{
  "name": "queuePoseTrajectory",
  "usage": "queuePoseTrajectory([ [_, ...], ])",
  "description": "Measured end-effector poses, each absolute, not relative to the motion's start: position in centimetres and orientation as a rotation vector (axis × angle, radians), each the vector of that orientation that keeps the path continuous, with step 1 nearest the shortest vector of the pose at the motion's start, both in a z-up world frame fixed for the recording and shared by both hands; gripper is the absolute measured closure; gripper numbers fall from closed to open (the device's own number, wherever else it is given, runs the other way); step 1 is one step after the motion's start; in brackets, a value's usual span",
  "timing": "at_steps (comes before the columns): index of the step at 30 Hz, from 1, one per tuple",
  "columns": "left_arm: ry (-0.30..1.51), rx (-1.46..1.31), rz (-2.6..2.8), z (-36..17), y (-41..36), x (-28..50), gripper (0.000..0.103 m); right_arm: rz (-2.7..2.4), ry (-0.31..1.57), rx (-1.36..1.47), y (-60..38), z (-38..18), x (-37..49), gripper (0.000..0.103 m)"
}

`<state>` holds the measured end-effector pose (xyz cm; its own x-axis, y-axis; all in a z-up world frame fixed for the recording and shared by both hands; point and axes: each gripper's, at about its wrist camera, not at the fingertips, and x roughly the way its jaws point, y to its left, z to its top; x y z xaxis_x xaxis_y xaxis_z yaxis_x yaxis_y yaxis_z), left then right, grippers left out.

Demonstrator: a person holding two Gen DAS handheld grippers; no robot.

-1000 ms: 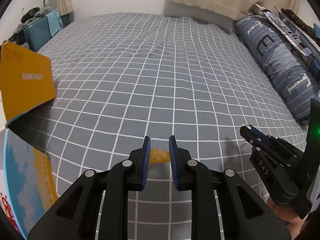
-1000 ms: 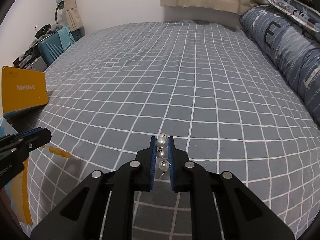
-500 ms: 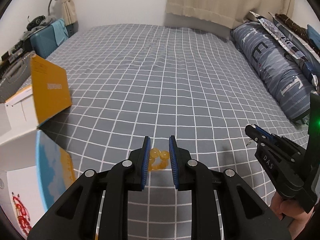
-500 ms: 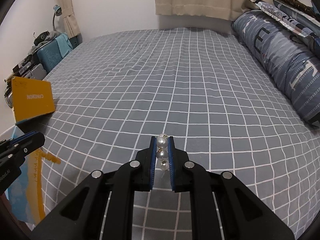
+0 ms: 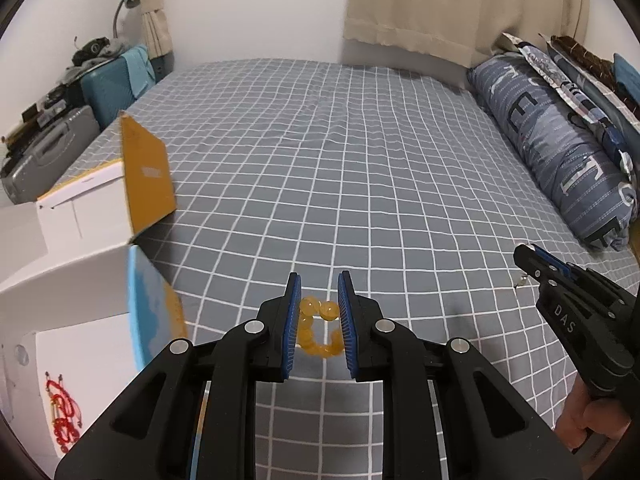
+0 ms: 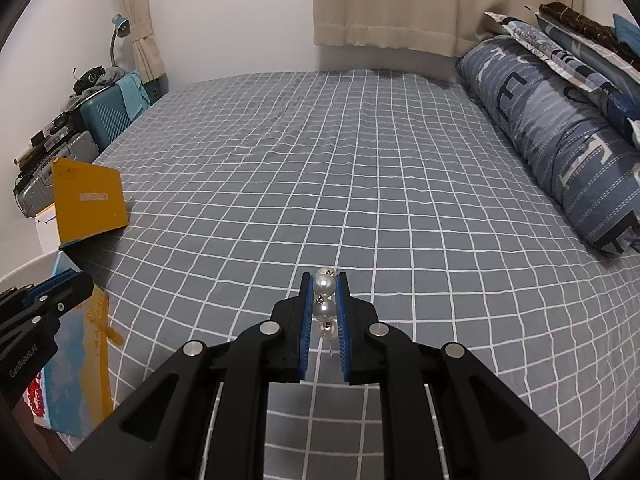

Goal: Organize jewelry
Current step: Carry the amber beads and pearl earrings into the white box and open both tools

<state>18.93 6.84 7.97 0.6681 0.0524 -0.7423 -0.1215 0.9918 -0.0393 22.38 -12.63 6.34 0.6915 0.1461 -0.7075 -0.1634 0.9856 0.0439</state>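
Currently, item one: left gripper point(image 5: 319, 310), jaws narrowed and clamped on an amber bead bracelet point(image 5: 320, 330), which curls in a loop between the blue pads and hangs clear of the bed point(image 5: 360, 160).
Item two: right gripper point(image 6: 325, 304), jaws drawn close and pinching a pearl earring point(image 6: 325, 302); its three pearls run in a line along the pads, from the tips back toward the gripper body, with a thin wire pointing down at the rear.
Receiving place: open white box point(image 5: 76, 272) with orange flap point(image 5: 146, 178), standing at the bed's edge.
Box from left gripper: just off to the left and slightly below, near; a red beaded piece point(image 5: 64, 416) already lies inside it.
Box from right gripper: far to the left, beyond the left gripper, well apart.
Nearer hand: left, by judgement; the bracelet is likely to go in first.
Coming move, judged: a short swing leftward over the box wall, then release.
Caution: the upright flap stands ahead-left of the left gripper and could catch the dangling loop.
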Motion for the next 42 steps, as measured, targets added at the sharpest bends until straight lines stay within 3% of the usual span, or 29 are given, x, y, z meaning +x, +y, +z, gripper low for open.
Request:
queuePoseTrajectory([
  [25,0.800,-0.135,0.285,11.5,18.4,8.9,0.084,0.323,0.741,-0.074,-0.1,11.1,14.5,0.092],
  [42,0.846,-0.236,0.491,7.6,31.0,1.4,0.084,0.550,0.769,-0.187,15.8,8.1,9.4,0.092],
])
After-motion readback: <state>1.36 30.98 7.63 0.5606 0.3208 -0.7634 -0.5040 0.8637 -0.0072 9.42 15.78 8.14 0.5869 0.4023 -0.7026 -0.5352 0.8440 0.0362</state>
